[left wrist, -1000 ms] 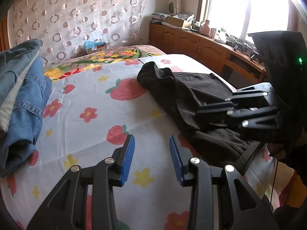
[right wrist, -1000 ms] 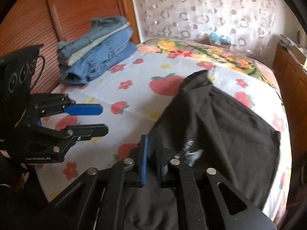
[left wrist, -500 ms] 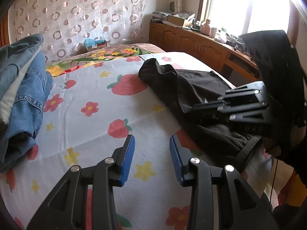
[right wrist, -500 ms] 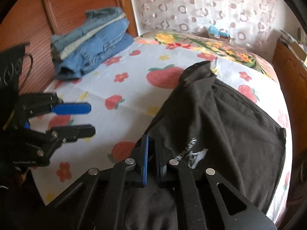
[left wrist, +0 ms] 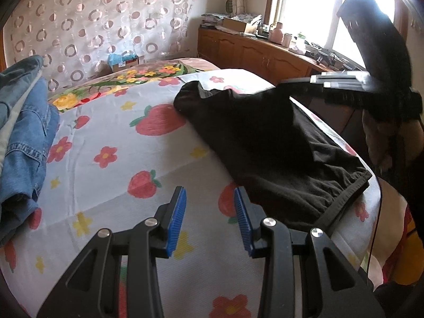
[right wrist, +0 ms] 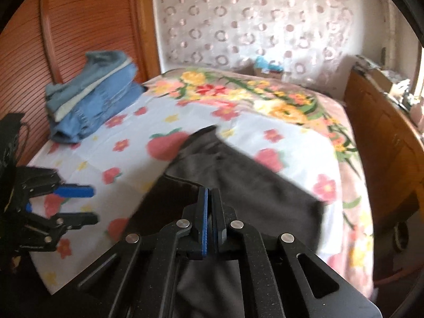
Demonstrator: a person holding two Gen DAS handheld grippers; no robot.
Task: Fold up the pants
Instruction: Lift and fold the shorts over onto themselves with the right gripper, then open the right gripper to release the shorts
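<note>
Black cotton pants (left wrist: pixel 270 143), spread across the right half of a white bedsheet printed with strawberries and flowers (left wrist: pixel 127 164), elastic waistband lying at the near right edge of the bed, far end reaching toward the middle beside a big strawberry print. Left gripper with blue ribbed pads (left wrist: pixel 209 220) hovering low over the sheet, fingers set wide apart, nothing between them, just left of the waistband and not touching the cloth. Right gripper (right wrist: pixel 209 222) with fingers pressed together, only a thin sliver between the pads, clamped on a fold of the same dark fabric, which hangs below and bunches around the fingers; from the left wrist view, seen raised well above the bed at the right (left wrist: pixel 339 84), with black cloth draped up over the top of it against the bright window (left wrist: pixel 312 5). Right wrist view blurred, pants (right wrist: pixel 246 185) showing as a dark grey sheet running from the fingers out toward the bed's centre. Stack of folded blue denim jeans (right wrist: pixel 92 98) at the far left corner of the bed, against a reddish slatted wooden door (right wrist: pixel 87 23), well apart from the pants. Sheer curtain with ring pattern (left wrist: pixel 106 21) behind the bed, wooden cabinet with clutter on top (left wrist: pixel 254 50) under the window
</note>
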